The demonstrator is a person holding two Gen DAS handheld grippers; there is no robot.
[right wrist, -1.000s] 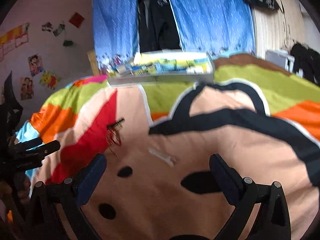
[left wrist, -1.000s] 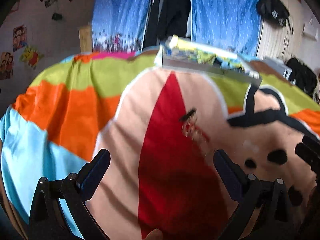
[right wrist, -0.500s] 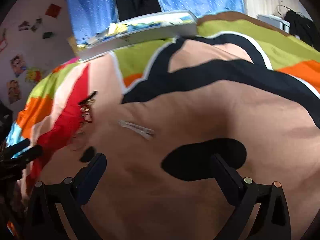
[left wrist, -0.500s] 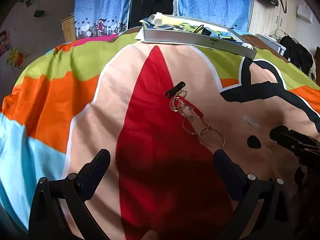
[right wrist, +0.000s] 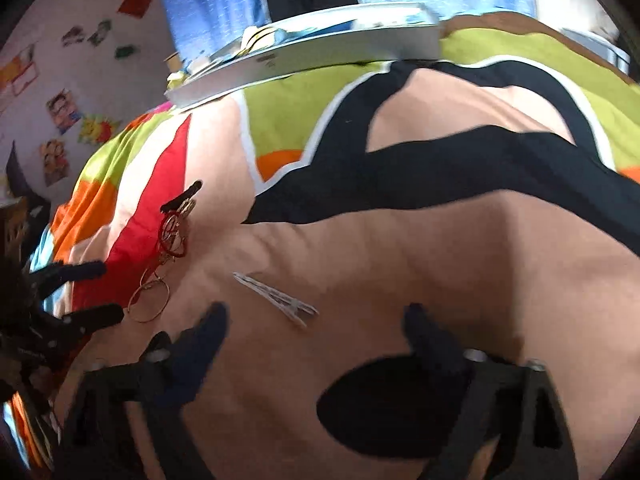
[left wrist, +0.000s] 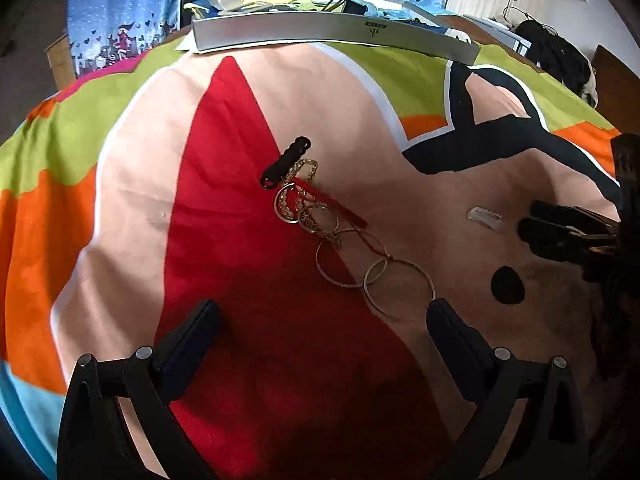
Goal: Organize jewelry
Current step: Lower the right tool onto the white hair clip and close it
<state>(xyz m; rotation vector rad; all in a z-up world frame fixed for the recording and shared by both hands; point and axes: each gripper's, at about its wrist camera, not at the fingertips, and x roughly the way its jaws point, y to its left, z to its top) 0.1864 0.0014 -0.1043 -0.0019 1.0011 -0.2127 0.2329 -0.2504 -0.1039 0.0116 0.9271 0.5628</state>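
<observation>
A bed with a bright cartoon blanket (left wrist: 120, 184) is filling both views, its red wedge running toward 12 o'clock. At the far edge, around 12 o'clock, a long grey tray (left wrist: 332, 34) is lying across the blanket with mixed small items inside that are too small to name. The left gripper (left wrist: 320, 320) is hovering low over the red wedge, its jaws spread wide with nothing between them. The right gripper (right wrist: 316, 320) is hanging over the peach patch of the blanket, jaws likewise spread and empty, though the view is blurred. A tangle of jewelry (left wrist: 340, 236) is lying just ahead of the left gripper, toward 12 to 1 o'clock: several thin gold hoops overlapping one another, a red cord threading through them, and a gold chain bunched at the far end. A black hair clip (left wrist: 285, 163) is touching the far end of that tangle. A silver hair clip (right wrist: 276, 298) is lying apart from the tangle, just ahead of the right gripper at 11 o'clock
</observation>
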